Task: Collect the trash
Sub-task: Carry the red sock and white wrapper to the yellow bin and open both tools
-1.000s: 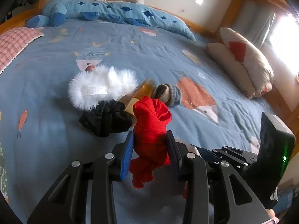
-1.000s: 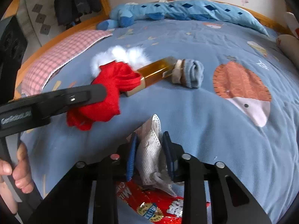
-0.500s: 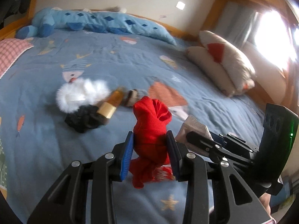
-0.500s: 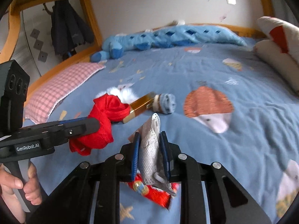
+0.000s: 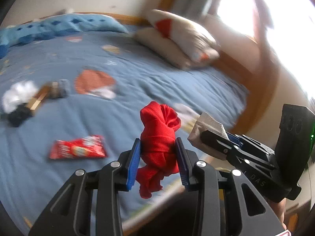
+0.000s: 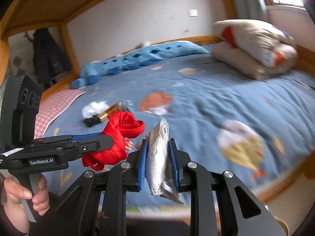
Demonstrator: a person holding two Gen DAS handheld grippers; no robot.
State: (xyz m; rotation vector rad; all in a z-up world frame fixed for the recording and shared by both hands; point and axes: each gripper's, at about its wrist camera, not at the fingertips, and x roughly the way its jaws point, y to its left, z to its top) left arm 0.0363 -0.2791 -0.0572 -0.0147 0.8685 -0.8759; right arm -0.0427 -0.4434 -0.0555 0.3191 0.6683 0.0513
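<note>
Gripping a handle at the far left of the right wrist view, a bare hand (image 6: 29,194) carries the left gripper (image 5: 158,161), which points forward and downward over the near edge of the bed (image 5: 137,74). Its blue pads are clamped on a knotted red cloth (image 5: 159,137), bunched above the jaws with a loose tail hanging below them. To its right the right gripper (image 6: 158,163) is pinched nearly shut on a crumpled silvery perforated wrapper (image 6: 158,153), which stands upright between the pads, a torn end drooping underneath. The two grippers sit just beside each other, both lifted clear of the blue quilt.

Motion blur smears most of the background. Far left on the quilt, a white fluffy item (image 5: 18,94), a black bundle (image 5: 17,114), an amber bottle (image 5: 38,100) and a grey roll (image 5: 59,88) lie clustered; their details are hard to make out. A red snack packet (image 5: 77,147) lies flat on the quilt, near the left gripper and apart from that cluster; its printing is unreadable. Pillows (image 5: 181,37) are stacked at the right, beside a glaring window.
</note>
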